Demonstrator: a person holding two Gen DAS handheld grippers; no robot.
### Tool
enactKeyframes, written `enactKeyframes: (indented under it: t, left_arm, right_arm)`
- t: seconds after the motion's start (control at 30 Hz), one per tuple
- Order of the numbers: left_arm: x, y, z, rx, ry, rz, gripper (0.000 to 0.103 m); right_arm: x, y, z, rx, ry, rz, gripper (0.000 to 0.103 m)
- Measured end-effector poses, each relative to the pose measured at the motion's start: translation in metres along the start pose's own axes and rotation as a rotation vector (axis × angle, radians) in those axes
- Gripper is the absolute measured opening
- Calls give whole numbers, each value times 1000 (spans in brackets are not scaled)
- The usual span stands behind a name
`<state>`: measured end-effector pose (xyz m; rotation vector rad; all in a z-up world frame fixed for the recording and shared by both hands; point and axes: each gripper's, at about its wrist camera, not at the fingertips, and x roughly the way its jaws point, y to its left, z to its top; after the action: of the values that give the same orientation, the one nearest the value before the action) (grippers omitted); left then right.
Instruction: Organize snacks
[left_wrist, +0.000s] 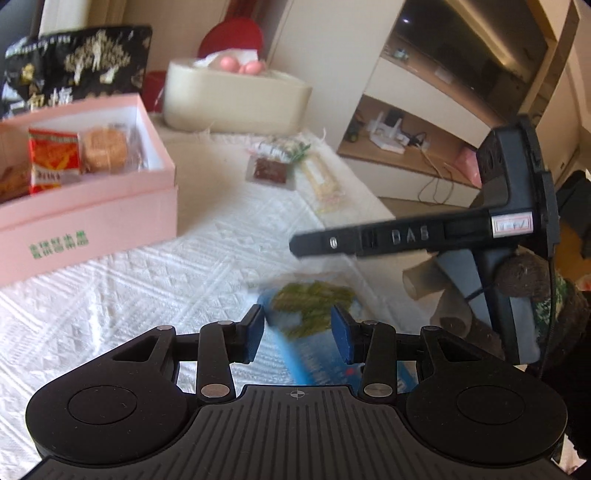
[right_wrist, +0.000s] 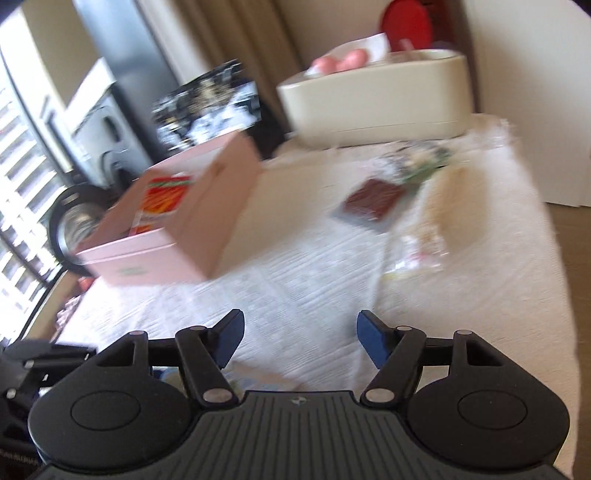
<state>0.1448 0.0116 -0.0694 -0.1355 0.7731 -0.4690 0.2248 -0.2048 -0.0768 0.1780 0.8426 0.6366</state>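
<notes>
A blue snack packet (left_wrist: 314, 314) with green pieces pictured on it sits between the blue pads of my left gripper (left_wrist: 298, 332), which is shut on it just above the white cloth. To the left stands an open pink box (left_wrist: 92, 206) (right_wrist: 184, 229) holding a red packet (left_wrist: 55, 162) and a round wrapped cake (left_wrist: 105, 149). My right gripper (right_wrist: 299, 339) is open with only cloth between its fingers. Its black finger (left_wrist: 369, 240) reaches in from the right, above the blue packet. A brown packet (left_wrist: 271, 171) (right_wrist: 373, 201) and a pale wafer packet (left_wrist: 321, 181) lie farther back.
The white textured cloth (left_wrist: 166, 280) covers the table, whose right edge drops off near the loose snacks. A cream tissue box (left_wrist: 236, 99) (right_wrist: 376, 99) stands at the back. A black printed bag (left_wrist: 74, 70) leans behind the pink box. Shelves lie beyond the table at the right.
</notes>
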Motion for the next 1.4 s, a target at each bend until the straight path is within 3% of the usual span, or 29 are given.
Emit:
enactKeyframes:
  t: [0.07,0.2,0.27,0.3,0.5,0.6,0.73,0.87,1.07,1.23,1.3,1.37,1.4]
  left_arm:
    - [-3,-2,1,-10,-12,11,44]
    - [-1,-10,1,24,-28,54,44]
    - [4,-17,1,45,-26,47,44]
    - [5,-22,2,63,-26,41,44]
    - [26,-68,7,204,-7,-63,42]
    - [35,-77,2,268,13,-39,40]
    - [33,-62,-3,275,30,21,40]
    - [24,-43,4,201,0,37,40]
    - [20,-20,15,116,-18,89,40]
    - [19,-7,16,90,-15,123,40]
    - [20,-4,18,76,-16,134,40]
    - [21,-4,20,58,-24,137,40]
    - [20,-3,21,50,-30,137,40]
  right_arm:
    - [-6,5,0,-48,-13,-41,69]
    - [-15,-3,25,-78,-121,-226,72]
    - [-12,-18,45,-35,-169,-270,85]
    - [-7,-27,58,-9,-179,-285,86]
    - [54,-70,135,62,-144,-296,86]
    - [88,-93,156,145,-61,-324,86]
    - [92,-89,143,132,-12,-253,82]
    - [85,-54,119,-19,64,-166,53]
    - [67,-9,80,-206,171,-87,45]
    - [37,10,53,-316,228,41,39]
    - [28,13,55,-327,181,20,43]
    - [26,9,67,-284,91,-59,73]
    - [31,5,75,-249,27,-125,78]
